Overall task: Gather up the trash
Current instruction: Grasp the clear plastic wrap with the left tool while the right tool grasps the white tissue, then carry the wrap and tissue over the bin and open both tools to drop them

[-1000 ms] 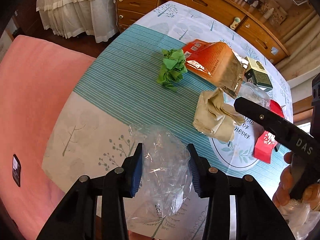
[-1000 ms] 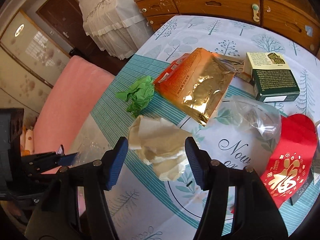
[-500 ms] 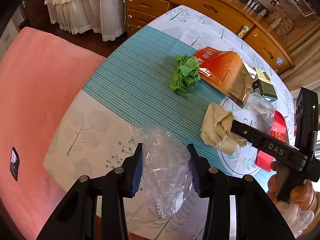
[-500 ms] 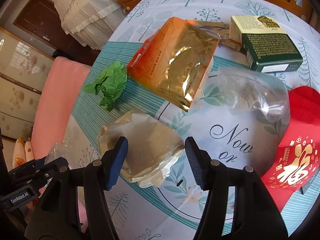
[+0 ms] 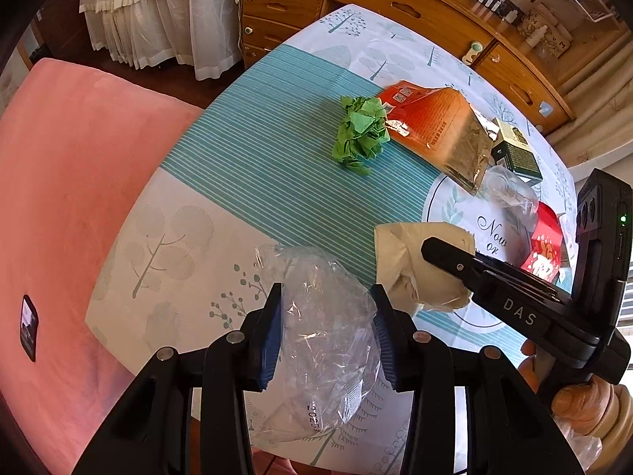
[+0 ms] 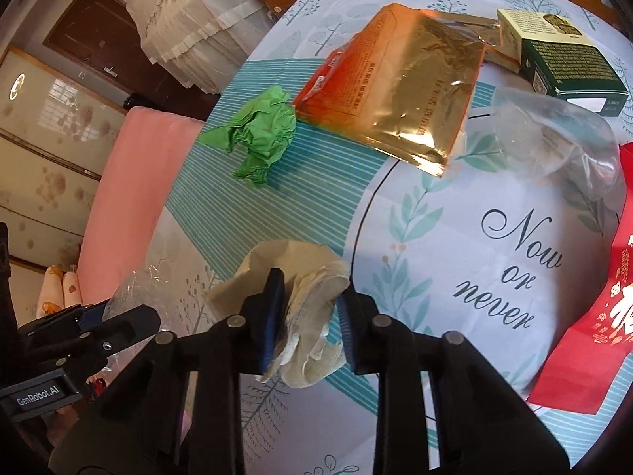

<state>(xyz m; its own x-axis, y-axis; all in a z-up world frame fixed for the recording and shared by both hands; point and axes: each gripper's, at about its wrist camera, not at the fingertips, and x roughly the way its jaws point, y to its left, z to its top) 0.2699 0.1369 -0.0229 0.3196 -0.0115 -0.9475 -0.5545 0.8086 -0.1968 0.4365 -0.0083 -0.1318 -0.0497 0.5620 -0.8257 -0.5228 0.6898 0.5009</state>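
Observation:
My left gripper (image 5: 327,334) is shut on a crumpled clear plastic bag (image 5: 324,340) at the table's near edge. My right gripper (image 6: 310,316) is shut on a crumpled beige paper wad (image 6: 304,289), which also shows in the left wrist view (image 5: 419,265) with the right gripper's finger across it. On the table lie a green paper wad (image 5: 360,130) (image 6: 257,134), an orange and gold foil pouch (image 5: 439,130) (image 6: 399,95), a clear plastic wrapper (image 6: 554,138) and a red envelope (image 6: 593,316).
A green and cream box (image 6: 558,55) stands at the far side of the table (image 5: 253,150). A pink sofa (image 5: 59,198) lies left of the table. A wooden dresser (image 5: 395,12) and a white curtain (image 5: 158,12) stand behind it.
My right gripper has moved down onto the beige paper wad and closed on it, dragging it nearer the table edge. The left gripper keeps hold of the clear bag.

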